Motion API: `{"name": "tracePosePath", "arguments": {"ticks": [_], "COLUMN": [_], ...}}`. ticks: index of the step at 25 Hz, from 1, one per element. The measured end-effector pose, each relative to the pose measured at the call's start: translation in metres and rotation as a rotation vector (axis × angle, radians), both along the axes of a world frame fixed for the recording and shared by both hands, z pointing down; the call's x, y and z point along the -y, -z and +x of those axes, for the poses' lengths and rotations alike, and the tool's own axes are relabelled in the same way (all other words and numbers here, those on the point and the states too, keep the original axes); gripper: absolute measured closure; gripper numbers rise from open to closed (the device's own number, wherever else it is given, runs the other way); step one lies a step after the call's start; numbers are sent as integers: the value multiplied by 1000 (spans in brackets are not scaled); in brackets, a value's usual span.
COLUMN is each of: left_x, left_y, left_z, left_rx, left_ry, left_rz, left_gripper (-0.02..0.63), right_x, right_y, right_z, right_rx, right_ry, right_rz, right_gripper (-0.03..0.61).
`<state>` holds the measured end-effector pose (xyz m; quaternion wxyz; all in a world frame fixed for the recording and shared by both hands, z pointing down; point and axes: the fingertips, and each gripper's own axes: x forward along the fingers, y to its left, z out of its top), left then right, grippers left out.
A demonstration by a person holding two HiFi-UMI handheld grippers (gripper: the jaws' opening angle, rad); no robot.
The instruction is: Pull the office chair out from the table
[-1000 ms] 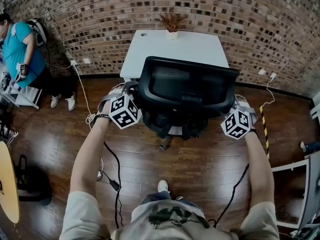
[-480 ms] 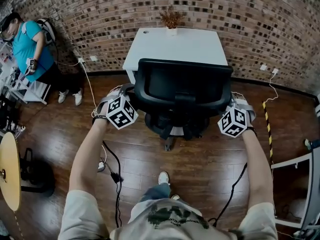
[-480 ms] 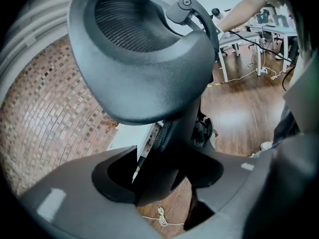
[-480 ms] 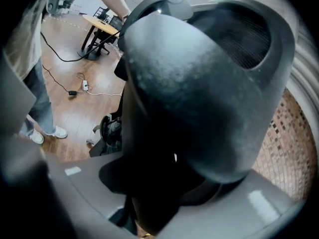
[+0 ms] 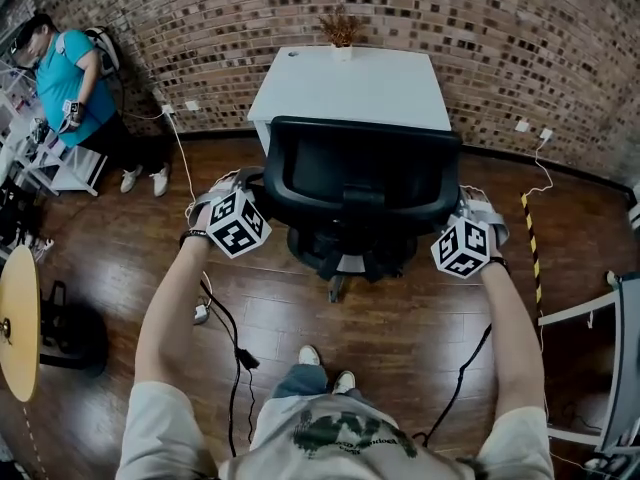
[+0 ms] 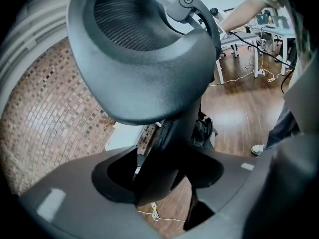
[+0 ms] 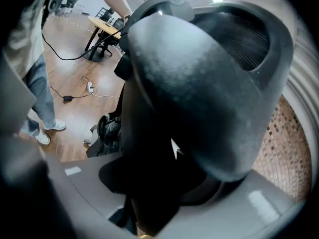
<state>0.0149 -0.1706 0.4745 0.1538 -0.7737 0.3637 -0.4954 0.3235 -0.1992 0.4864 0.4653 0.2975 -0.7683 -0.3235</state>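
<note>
We hold left tongs [image 6: 159, 183] clenched on the chair's [image 5: 362, 173] arm post | right tongs [image 7: 149, 193] clenched on its other arm post | chair on floor [image 5: 400, 318], just off table's [image 5: 345, 83] near edge, back facing us.

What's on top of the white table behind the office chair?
A small potted plant at its far edge, and a dark spot near the far left corner. The office chair hides part of the near edge of the table.
</note>
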Motion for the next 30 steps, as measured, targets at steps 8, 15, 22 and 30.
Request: {"name": "tracePosePath", "arguments": {"ticks": [8, 15, 22, 30], "left_x": [-61, -106, -145, -185], "left_y": [-5, -2, 1, -4], "left_z": [8, 8, 6, 4], "left_rx": [-2, -10, -6, -3], "left_ry": [-21, -56, -89, -108], "left_rz": [8, 25, 31, 36], "left_gripper": [319, 322, 327, 328], "right_x": [-63, -111, -154, -200], "right_y": [-4, -1, 2, -2], "right_z": [9, 9, 8, 6], "right_rx": [-3, -6, -5, -1], "right_ry": [-13, -30, -59, -74], "right_rz": [10, 13, 15, 25], "right_gripper": [368, 367, 365, 364]}}
